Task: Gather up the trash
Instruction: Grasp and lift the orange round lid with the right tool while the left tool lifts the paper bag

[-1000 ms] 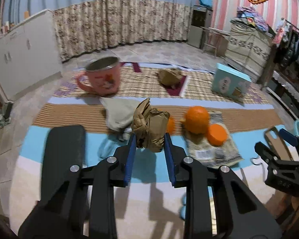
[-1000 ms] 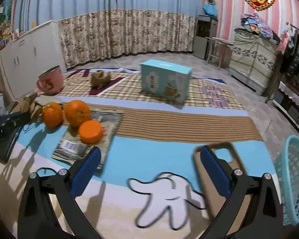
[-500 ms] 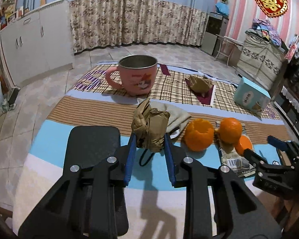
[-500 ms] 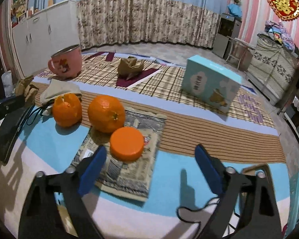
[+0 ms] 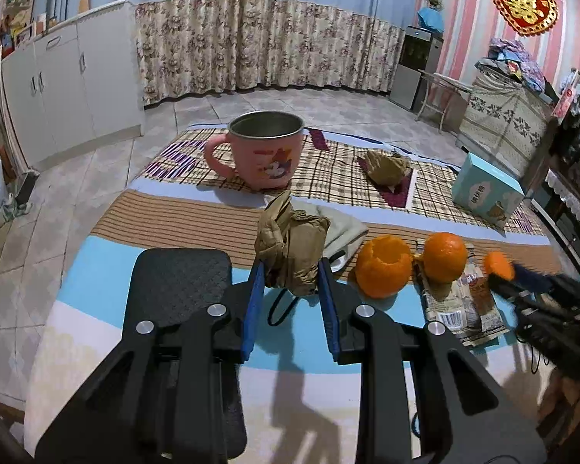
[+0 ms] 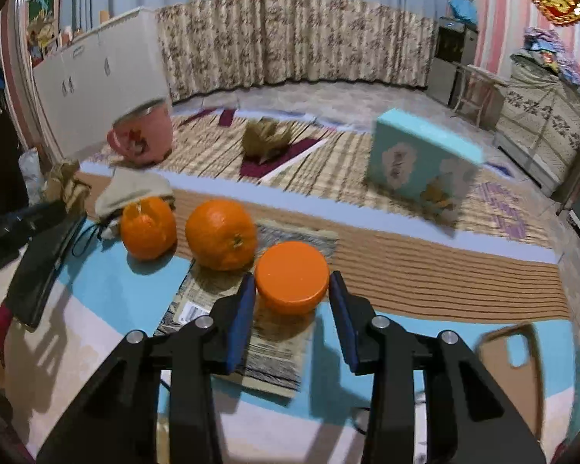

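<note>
1. Left gripper (image 5: 290,274) pinches crumpled brown paper (image 5: 292,243), lifted off the table (image 5: 96,294).
2. Right gripper (image 6: 292,294) is closing around the orange lid (image 6: 292,276) (pads not clearly touching).
3. Left: second paper wad (image 5: 386,166), hollow orange peel (image 5: 384,265), wrapper (image 5: 460,305); nothing binned yet.

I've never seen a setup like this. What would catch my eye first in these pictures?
Probably the left tool, clamped on a crumpled brown paper wad just above the striped cloth. Then the right tool, its jaws closing around a flat orange lid lying on a printed wrapper, with two oranges close behind.
</note>
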{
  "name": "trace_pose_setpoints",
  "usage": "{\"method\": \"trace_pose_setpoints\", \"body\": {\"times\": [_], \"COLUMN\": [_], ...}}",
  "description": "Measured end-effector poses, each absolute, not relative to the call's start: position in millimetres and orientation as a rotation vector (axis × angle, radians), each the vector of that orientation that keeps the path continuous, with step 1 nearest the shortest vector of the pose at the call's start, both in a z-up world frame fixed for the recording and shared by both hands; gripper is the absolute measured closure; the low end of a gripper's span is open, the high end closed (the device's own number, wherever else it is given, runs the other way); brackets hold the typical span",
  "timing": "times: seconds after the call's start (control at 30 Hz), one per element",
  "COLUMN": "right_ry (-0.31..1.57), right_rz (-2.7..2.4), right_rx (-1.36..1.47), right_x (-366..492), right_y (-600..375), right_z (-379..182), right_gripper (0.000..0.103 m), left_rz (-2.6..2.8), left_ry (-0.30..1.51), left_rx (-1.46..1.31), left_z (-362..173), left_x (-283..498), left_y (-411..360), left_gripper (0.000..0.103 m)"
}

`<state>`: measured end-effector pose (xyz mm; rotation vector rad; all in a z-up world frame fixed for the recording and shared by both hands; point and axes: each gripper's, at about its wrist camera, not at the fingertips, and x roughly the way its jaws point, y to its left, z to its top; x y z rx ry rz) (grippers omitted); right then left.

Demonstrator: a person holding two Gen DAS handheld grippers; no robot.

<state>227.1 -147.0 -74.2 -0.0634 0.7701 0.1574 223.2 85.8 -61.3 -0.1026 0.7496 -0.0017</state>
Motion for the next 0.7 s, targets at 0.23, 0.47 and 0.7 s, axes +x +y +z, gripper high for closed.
{"method": "trace_pose_setpoints", "body": {"times": [0.23, 0.47, 0.7], "right_ry": [0.679, 0.645, 0.619], "right_rz": [0.059, -0.027, -0.118], "right_rx": [-0.098, -0.059, -0.017], "right_x": [185, 143, 103], "right_y": [-193, -256, -321], "right_z": [-35, -12, 2], "right_gripper": [0.064, 0.064, 0.064], "left_rz": [-0.036, -0.097, -0.156], "left_ry": [0.685, 0.648, 0.631], "left_rx": [-0.064, 0.014, -0.035], "left_z": [-41, -31, -18], "left_x": [209, 188, 170], "left_y": [60, 10, -21], "left_gripper": [0.076, 0.076, 0.076]}}
